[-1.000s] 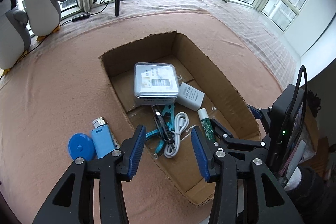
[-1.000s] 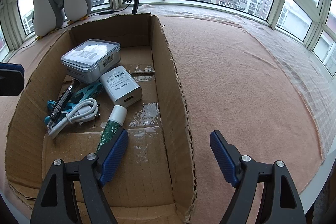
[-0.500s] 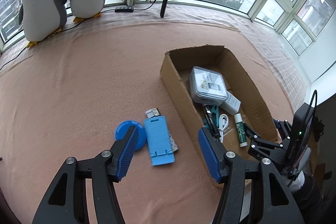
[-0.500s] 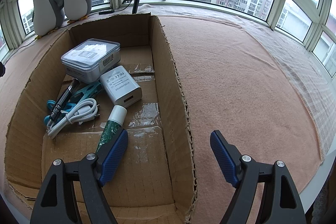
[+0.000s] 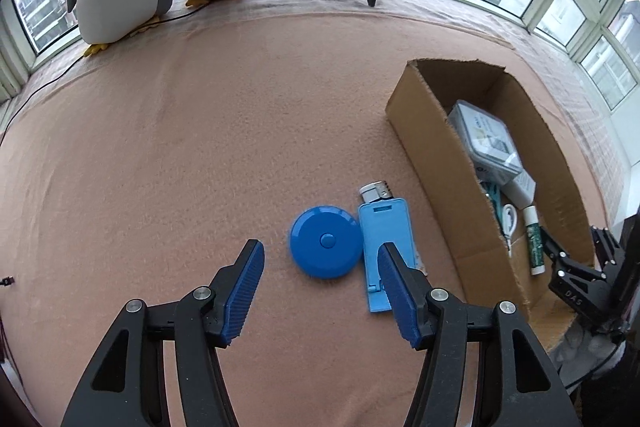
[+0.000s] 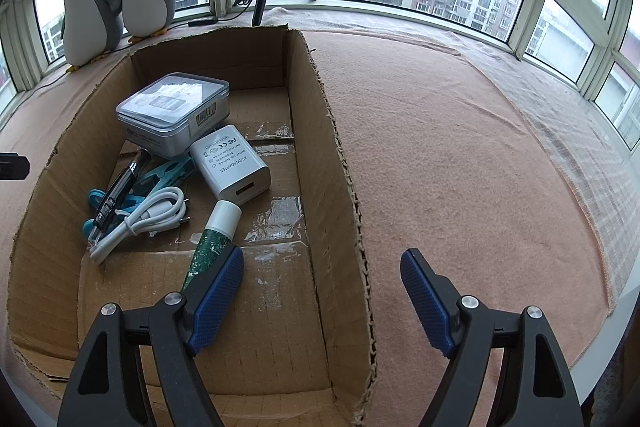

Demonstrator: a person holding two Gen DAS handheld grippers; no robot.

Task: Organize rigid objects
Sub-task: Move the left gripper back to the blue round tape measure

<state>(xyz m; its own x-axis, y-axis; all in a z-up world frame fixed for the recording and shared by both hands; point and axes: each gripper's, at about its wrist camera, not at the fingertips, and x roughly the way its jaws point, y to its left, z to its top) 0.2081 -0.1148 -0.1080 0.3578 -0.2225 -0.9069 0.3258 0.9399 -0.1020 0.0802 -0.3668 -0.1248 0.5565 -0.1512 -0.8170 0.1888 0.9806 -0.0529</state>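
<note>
Left of the cardboard box [image 5: 436, 163], a blue round disc [image 5: 326, 242] and blue flat holder [image 5: 384, 243] are lying touching on the counter [image 5: 200, 147]; left gripper [image 5: 320, 283] is hovering over them, jaws wide, empty. Right gripper [image 6: 322, 291] is straddling the box wall, jaws wide, empty.

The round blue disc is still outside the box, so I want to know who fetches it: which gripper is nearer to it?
Left. The left gripper hangs open just short of the round blue disc; the right gripper straddles the cardboard box's wall.
</note>
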